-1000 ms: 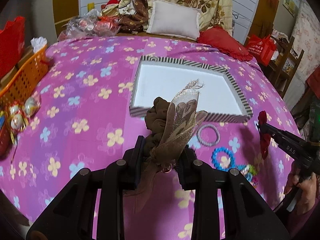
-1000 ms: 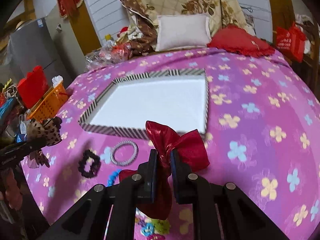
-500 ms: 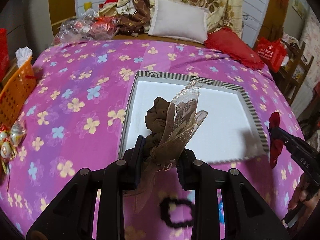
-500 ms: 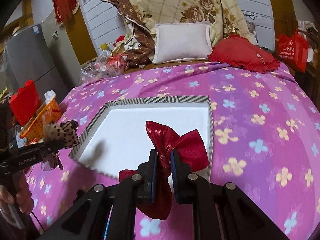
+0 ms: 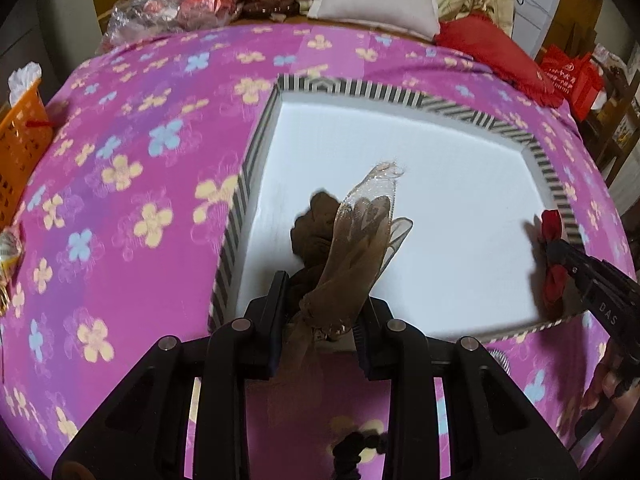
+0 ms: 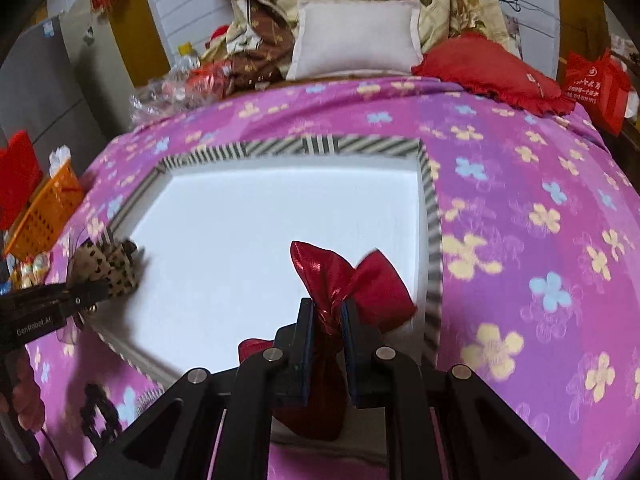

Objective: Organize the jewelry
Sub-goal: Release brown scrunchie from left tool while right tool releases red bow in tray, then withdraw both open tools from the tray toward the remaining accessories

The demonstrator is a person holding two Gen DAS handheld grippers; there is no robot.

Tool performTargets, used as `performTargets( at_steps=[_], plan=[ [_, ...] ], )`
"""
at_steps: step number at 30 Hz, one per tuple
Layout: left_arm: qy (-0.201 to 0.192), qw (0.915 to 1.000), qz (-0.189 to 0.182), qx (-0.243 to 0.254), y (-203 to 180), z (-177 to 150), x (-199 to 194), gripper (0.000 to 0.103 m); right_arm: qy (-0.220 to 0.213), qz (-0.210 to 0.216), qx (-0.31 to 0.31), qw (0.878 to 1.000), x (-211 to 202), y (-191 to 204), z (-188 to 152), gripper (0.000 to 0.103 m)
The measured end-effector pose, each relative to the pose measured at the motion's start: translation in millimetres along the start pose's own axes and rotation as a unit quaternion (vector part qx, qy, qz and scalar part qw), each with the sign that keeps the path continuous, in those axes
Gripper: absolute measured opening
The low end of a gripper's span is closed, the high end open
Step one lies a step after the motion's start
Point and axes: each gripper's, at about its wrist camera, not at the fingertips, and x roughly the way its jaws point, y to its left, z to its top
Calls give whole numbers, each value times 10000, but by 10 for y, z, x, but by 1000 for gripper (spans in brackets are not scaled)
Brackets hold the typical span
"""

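My left gripper is shut on a brown sheer hair bow and holds it over the near left part of a white tray with a striped rim. My right gripper is shut on a shiny red hair bow over the tray's near right part; the tray rim runs beside it. The right gripper with the red bow shows at the right of the left wrist view. The left gripper with the brown bow shows at the left of the right wrist view.
The tray lies on a pink flowered bedspread. A black scrunchie lies on the cloth before the tray. An orange basket stands at the left edge. Pillows and a red cushion lie at the back.
Both grippers have moved forward with their bows, from over the bedspread to over the white tray. The bracelets and scrunchie have dropped behind them, mostly out of view.
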Motion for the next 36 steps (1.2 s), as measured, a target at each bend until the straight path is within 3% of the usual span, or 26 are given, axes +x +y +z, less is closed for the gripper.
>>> performTargets(
  at_steps=[10,12,14,15,16,17,19,26,30,36],
  plan=[
    [21,9999,-94,120,-59,-338,-201,28,150,130,69,9998,-200,-3,-262,13],
    [-39,9998,12,170,-81,-369,-223,32,174,72,34,9998,-206,32,-271,13],
    [-88,9998,91,150,-82,-372,-239,43,203,50,41,9998,-208,49,-263,16],
    [-102,9998,91,137,-74,-371,-246,48,208,96,74,9997,-224,58,-260,29],
    [-133,9998,69,122,-66,-367,-262,60,176,134,116,9997,-256,65,-261,48],
    [-176,9998,29,105,-55,-364,-284,67,127,144,143,9997,-289,76,-265,54],
    [-309,9995,-72,86,-38,-364,-368,71,-54,178,143,9997,-403,104,-264,57],
    [-710,9974,-43,129,-39,-449,-776,71,-292,273,301,9987,-769,161,-334,58],
    [-898,9958,76,163,-62,-583,-986,71,-448,238,260,9984,-1011,246,-493,69],
    [-983,9950,123,136,-81,-831,-1197,71,-540,223,203,9981,-1283,341,-714,70]
  ],
)
